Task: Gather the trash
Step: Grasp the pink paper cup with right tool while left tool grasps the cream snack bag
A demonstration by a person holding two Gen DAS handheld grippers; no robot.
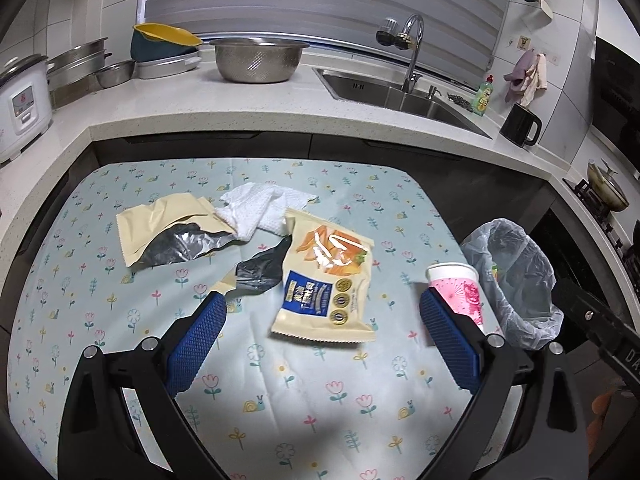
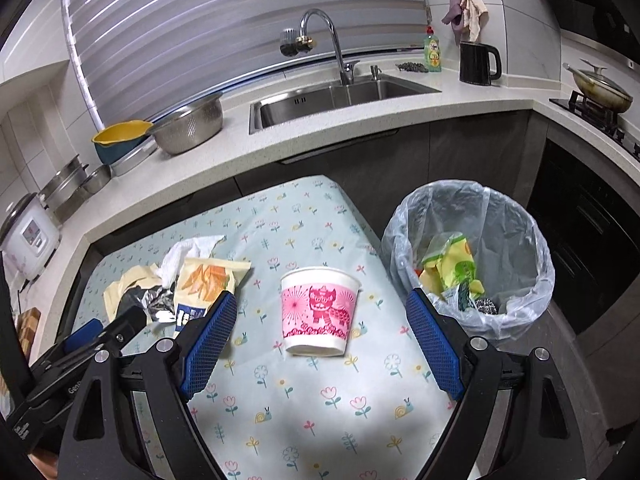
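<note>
Across the lower half of the left wrist view, the left tongs (image 1: 322, 322) stand wide apart, blue pads bare, gripping nothing and touching nothing. Between the two pads, at frame centre, a cream snack bag (image 1: 326, 280) printed with orange chips lies flat on the floral surface (image 1: 120, 320). Just left of it is a crumpled black wrapper (image 1: 258, 274); further to the upper left lies a torn beige pouch (image 1: 168, 232) with a silver lining, and a white paper towel (image 1: 260, 208) rests above centre, overlapping the snack bag's top edge. A pink paper cup (image 1: 458, 292) stands at the right, partly behind the right-hand pad. Beyond it, at the right edge, is a trash bin (image 1: 516, 284) lined with clear plastic.

Low in the right wrist view, the right tongs (image 2: 320, 328) also stand wide, holding nothing. The pink paper cup (image 2: 318, 310) sits upright between the pads, clear of both. The trash bin (image 2: 508, 240) fills the right side, with green and yellow wrappers (image 2: 452, 264) already inside. The snack bag (image 2: 208, 280) and other litter lie at the left, where the left tongs' tip (image 2: 128, 322) shows near them.
</note>
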